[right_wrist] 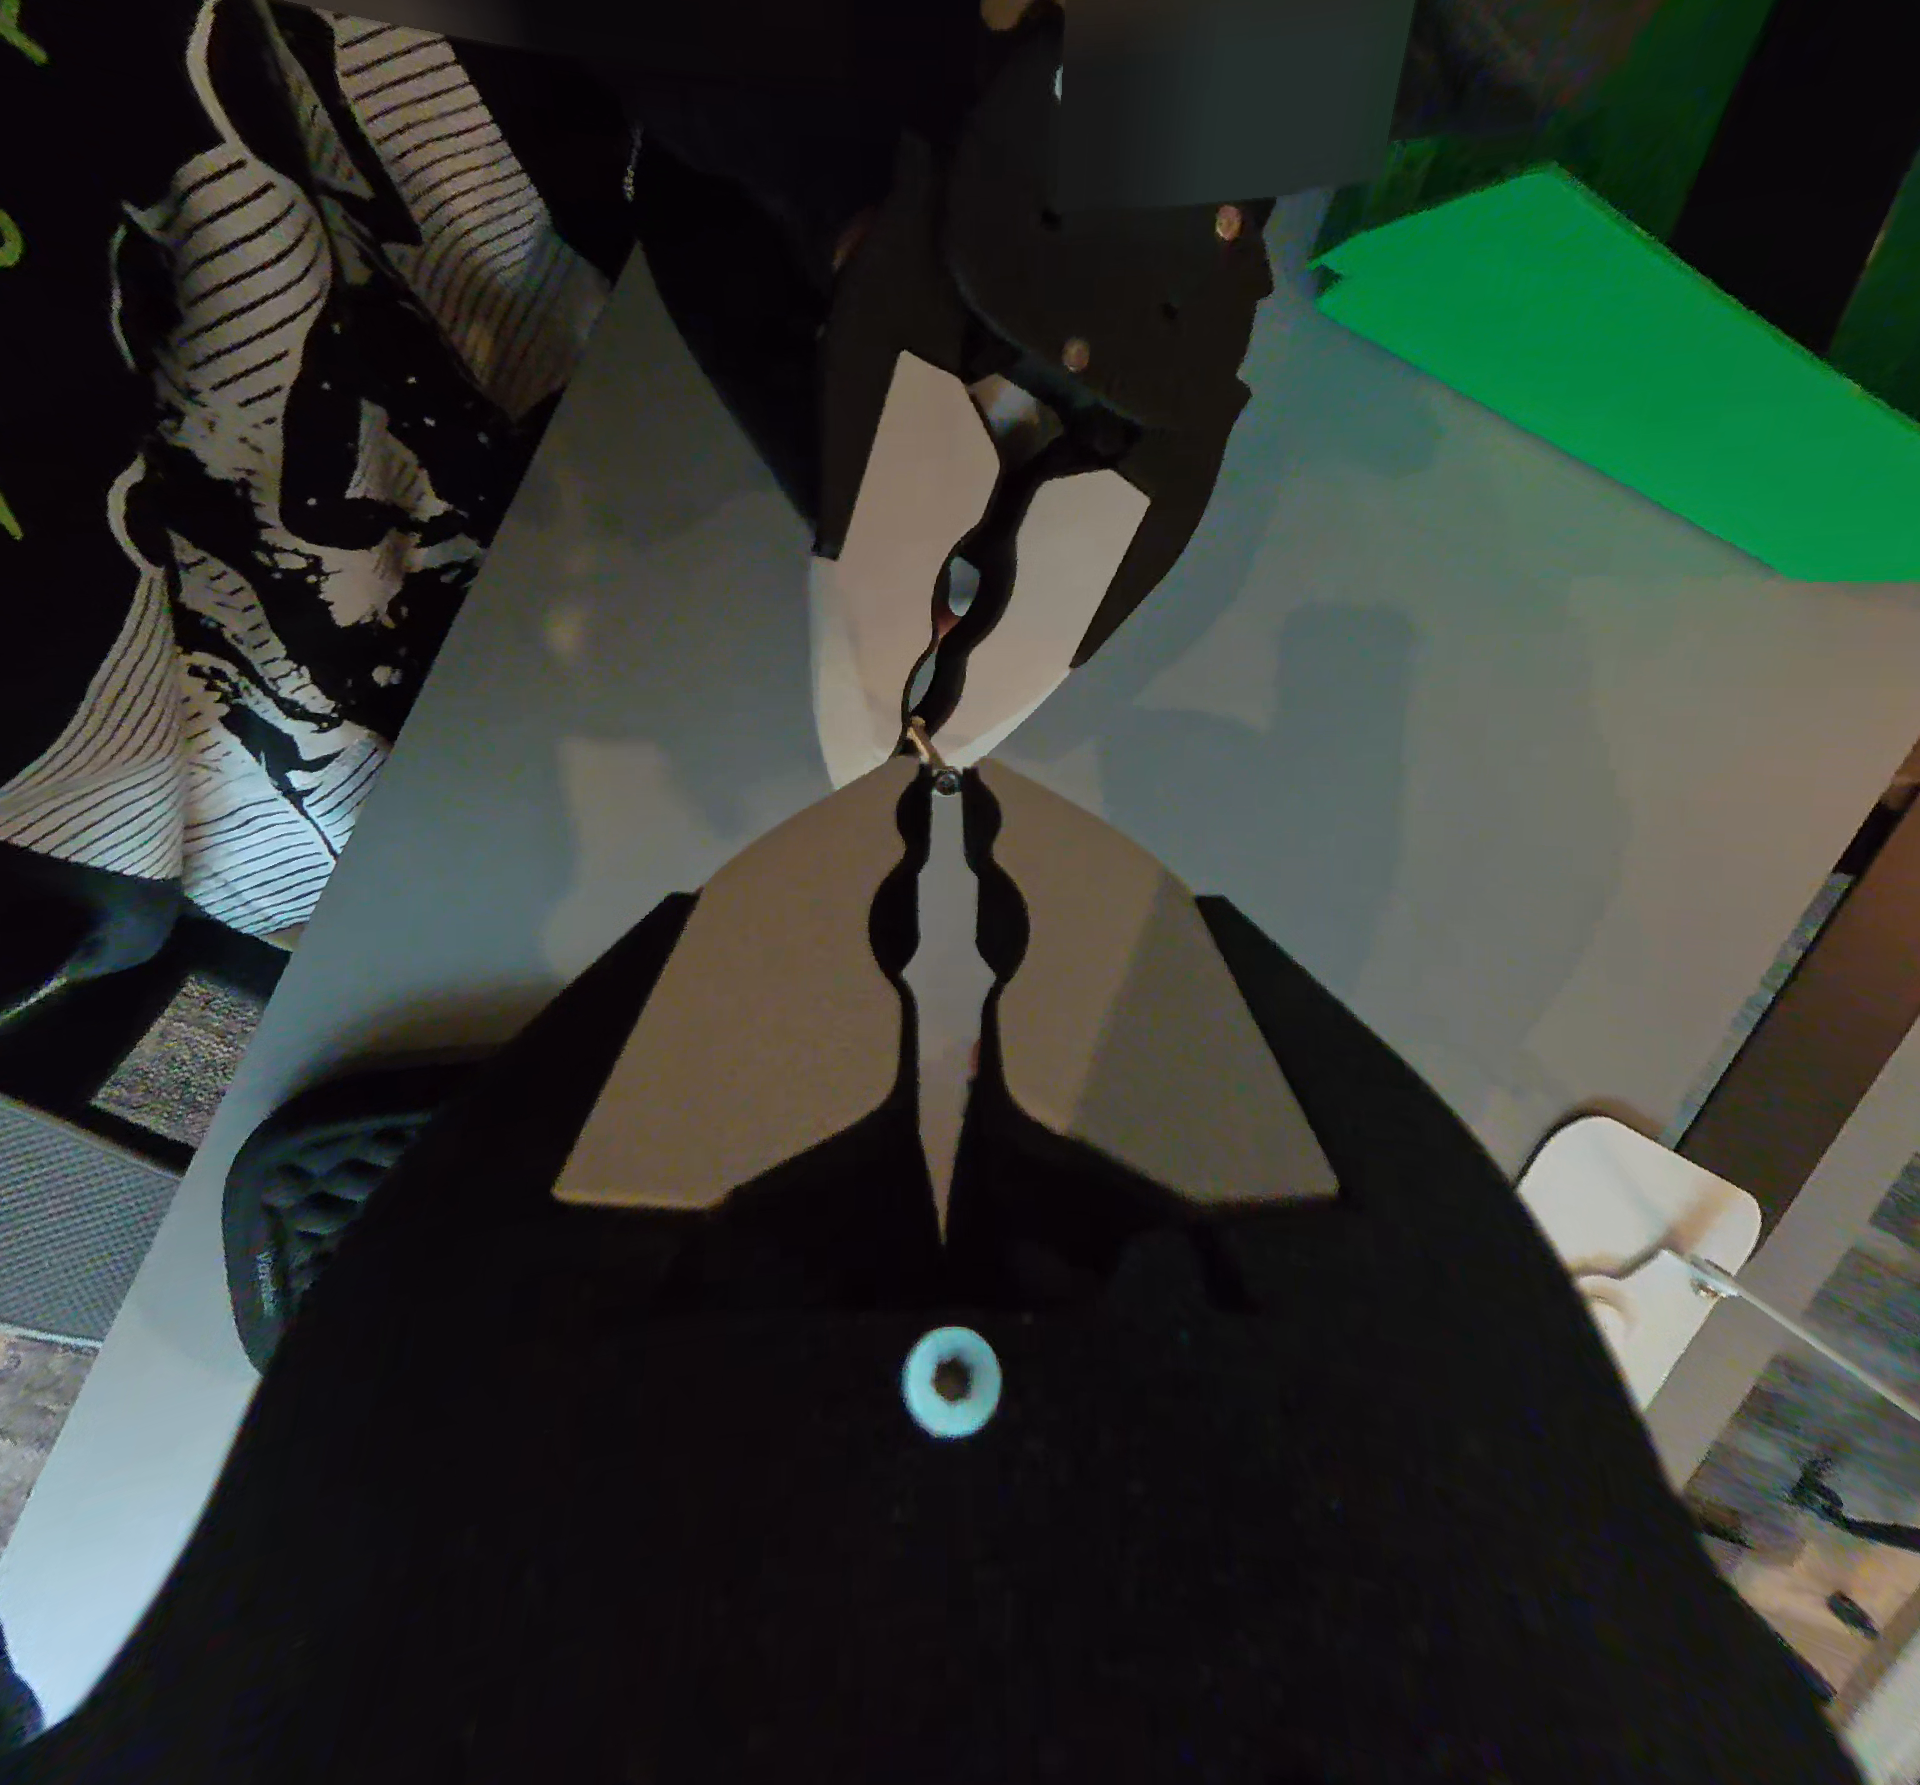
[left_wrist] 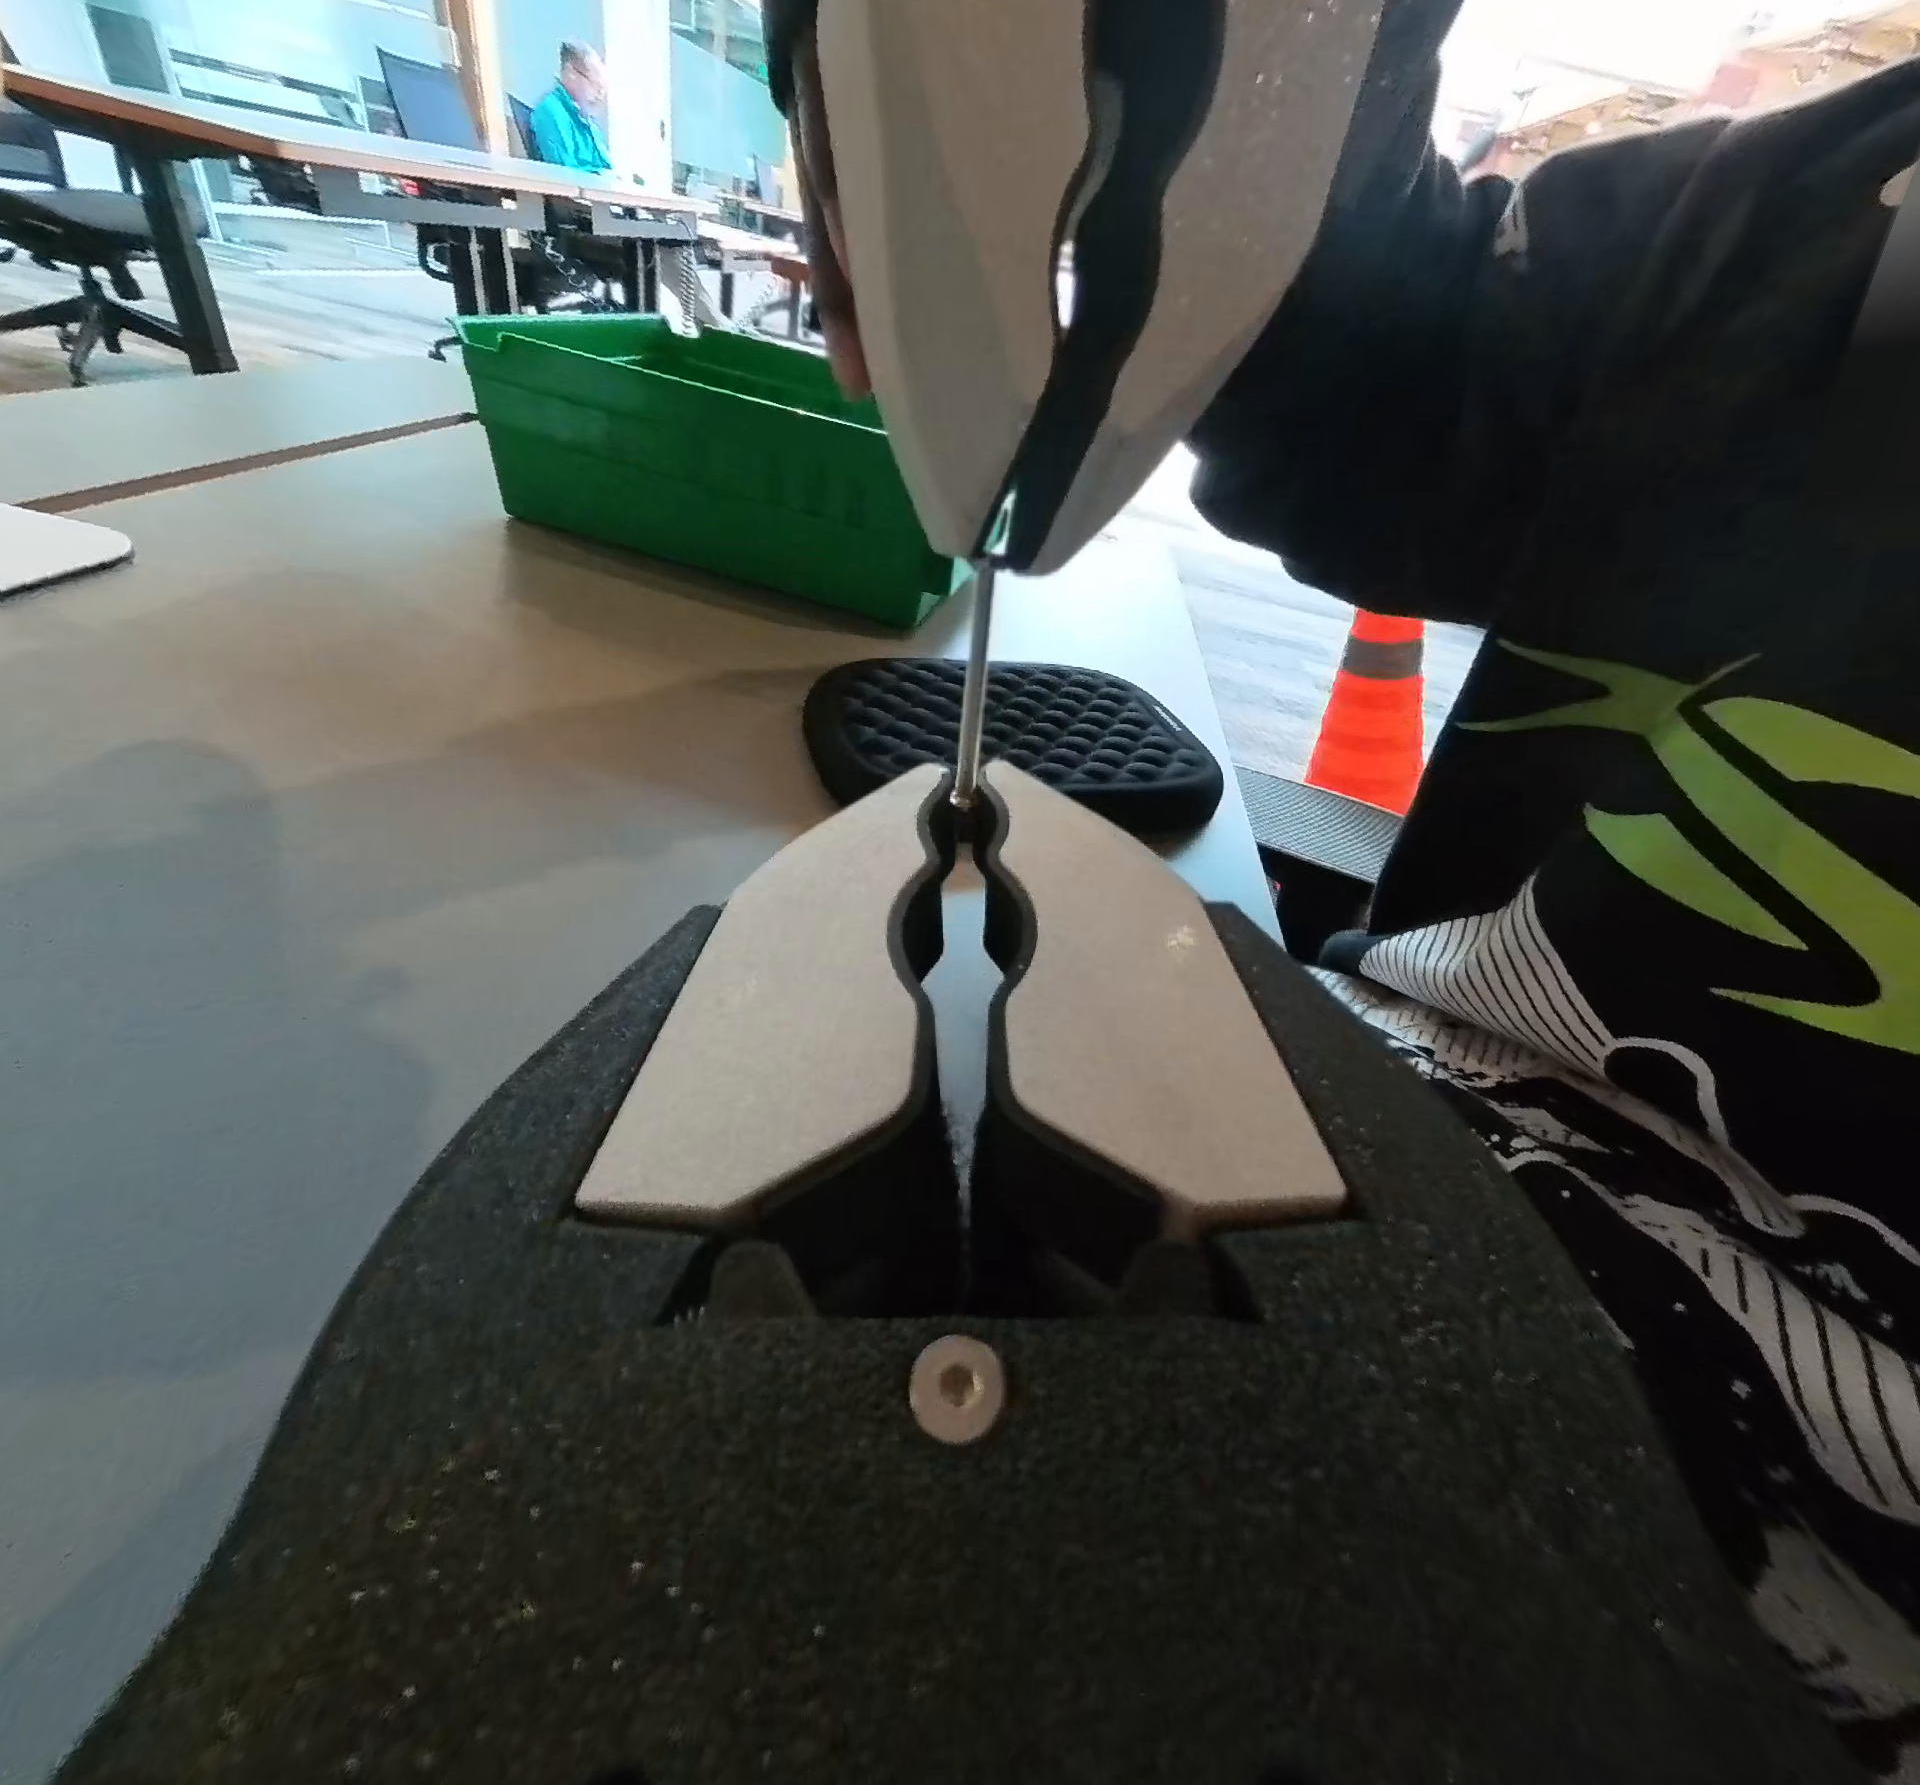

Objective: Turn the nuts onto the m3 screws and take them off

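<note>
A thin, glossy bare-metal screw (left_wrist: 975,686) spans both grippers' matt grey fingertips (left_wrist: 831,956). Ahead of them lie a smooth green plastic bin (left_wrist: 665,457) and a black, dimpled cloth-like pad (left_wrist: 1070,727) on the matt grey table (left_wrist: 312,800).

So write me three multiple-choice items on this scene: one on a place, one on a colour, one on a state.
1. Where does the black mesh pad lie?
A. Inside the bin
B. On the table, near the bin
C. On the floor by the cone

2. What colour is the bin?
A. Blue
B. Red
C. Green

3. How is the screw placed?
A. Held in the air between the tips of both grippers
B. Lying flat on the table
C. Standing in the bin

Answers:
1 B: the black mesh pad rests on the table.
2 C: the bin is green.
3 A: the screw runs from the left gripper up to the right gripper.
</note>
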`<state>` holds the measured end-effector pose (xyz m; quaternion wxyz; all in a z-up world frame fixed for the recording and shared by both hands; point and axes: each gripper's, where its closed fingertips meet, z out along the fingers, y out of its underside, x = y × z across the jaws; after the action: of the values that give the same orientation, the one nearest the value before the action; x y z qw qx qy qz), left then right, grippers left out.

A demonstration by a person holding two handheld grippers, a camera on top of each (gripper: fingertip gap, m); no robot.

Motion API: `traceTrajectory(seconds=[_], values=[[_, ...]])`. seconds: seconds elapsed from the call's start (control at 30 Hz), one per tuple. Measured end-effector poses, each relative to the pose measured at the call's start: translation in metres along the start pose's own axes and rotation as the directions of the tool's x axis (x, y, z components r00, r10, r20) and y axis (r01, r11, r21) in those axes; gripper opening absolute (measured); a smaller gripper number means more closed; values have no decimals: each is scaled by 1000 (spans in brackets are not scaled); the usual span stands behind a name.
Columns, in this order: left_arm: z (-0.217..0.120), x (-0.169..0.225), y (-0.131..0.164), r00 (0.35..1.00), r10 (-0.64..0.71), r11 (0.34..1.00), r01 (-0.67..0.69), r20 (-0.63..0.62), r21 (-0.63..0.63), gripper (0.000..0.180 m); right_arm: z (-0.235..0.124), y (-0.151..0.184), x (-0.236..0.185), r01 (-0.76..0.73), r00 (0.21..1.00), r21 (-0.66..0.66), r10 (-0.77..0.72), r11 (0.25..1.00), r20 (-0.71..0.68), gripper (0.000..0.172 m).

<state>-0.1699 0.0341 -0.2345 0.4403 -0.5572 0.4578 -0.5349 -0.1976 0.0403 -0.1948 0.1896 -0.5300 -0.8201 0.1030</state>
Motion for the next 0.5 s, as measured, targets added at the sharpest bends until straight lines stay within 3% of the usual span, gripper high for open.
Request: traceTrajectory(seconds=[0.5], values=[[-2, 1, -2, 1000, -3, 1000, 4, -19, 21, 1, -4, -2, 4, -7, 1000, 33, 7, 999, -5, 13]])
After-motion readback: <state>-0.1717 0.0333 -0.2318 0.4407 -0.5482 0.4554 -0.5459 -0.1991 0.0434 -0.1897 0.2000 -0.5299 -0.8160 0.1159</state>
